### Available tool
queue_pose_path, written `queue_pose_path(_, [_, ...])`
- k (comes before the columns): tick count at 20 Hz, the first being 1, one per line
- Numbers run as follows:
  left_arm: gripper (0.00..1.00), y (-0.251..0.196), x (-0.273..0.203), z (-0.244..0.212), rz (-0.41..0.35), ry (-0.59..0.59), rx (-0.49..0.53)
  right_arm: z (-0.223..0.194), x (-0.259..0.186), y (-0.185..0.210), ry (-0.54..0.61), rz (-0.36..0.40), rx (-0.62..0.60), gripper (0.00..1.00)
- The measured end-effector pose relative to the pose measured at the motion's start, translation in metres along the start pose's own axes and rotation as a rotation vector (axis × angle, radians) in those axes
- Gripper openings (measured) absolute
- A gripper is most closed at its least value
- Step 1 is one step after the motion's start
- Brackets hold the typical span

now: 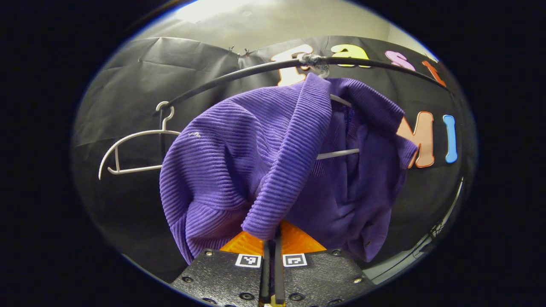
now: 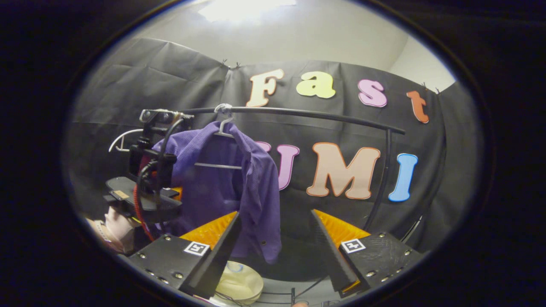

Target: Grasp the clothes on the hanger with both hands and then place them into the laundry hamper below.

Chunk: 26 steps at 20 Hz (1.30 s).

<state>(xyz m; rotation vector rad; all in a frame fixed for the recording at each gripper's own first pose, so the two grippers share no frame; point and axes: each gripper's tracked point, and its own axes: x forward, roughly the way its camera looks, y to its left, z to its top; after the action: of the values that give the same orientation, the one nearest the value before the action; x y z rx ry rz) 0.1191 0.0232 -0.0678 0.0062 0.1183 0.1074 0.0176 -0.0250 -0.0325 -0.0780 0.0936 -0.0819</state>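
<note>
Both tongs differ: left tongs (image 1: 271, 238) pinch the purple sweater (image 1: 256, 170), right tongs (image 2: 275, 238) gape apart.

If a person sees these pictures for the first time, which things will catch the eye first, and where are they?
First comes the purple garment, draped over a white hanger on the black rail in the middle of the left gripper view, its ribbed fold pinched in the shut left claw. Left of it hangs an empty white hanger. In the right gripper view, the right claw stands open before the garment.
</note>
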Motion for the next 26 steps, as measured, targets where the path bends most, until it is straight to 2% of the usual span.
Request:
queue_pose_path(1, [0.02,0.002,-0.006,0.002,-0.007,-0.003,0.003,-0.001,0.006,0.003,-0.003,0.010,-0.007,0.94])
queue_pose_path(2, [0.05,0.003,-0.012,0.006,-0.019,-0.005,0.002,-0.002,0.012,0.005,-0.005,0.020,-0.014,0.96])
queue_pose_path(5, [0.02,0.009,-0.027,0.016,-0.034,-0.008,-0.005,-0.002,0.030,0.016,-0.018,0.050,-0.020,0.96])
queue_pose_path(6, [0.02,0.012,-0.033,0.021,-0.037,-0.007,-0.010,-0.004,0.038,0.018,-0.022,0.060,-0.017,0.94])
queue_pose_path(11, [0.04,0.027,-0.054,0.043,-0.038,-0.015,-0.039,-0.001,0.077,0.042,-0.059,0.111,-0.010,0.96])
queue_pose_path(17, [0.02,0.043,-0.070,0.075,-0.025,-0.059,-0.013,0.003,0.140,0.064,-0.100,0.125,0.012,0.96])
queue_pose_path(18, [0.02,0.046,-0.071,0.080,-0.020,-0.065,-0.008,0.000,0.149,0.065,-0.099,0.119,0.017,0.93])
queue_pose_path(19, [0.02,0.048,-0.072,0.084,-0.017,-0.070,-0.007,-0.003,0.158,0.065,-0.097,0.112,0.025,0.96])
queue_pose_path(26, [0.03,0.069,-0.074,0.112,0.025,-0.108,-0.026,-0.024,0.200,0.080,-0.048,0.122,0.043,0.95])
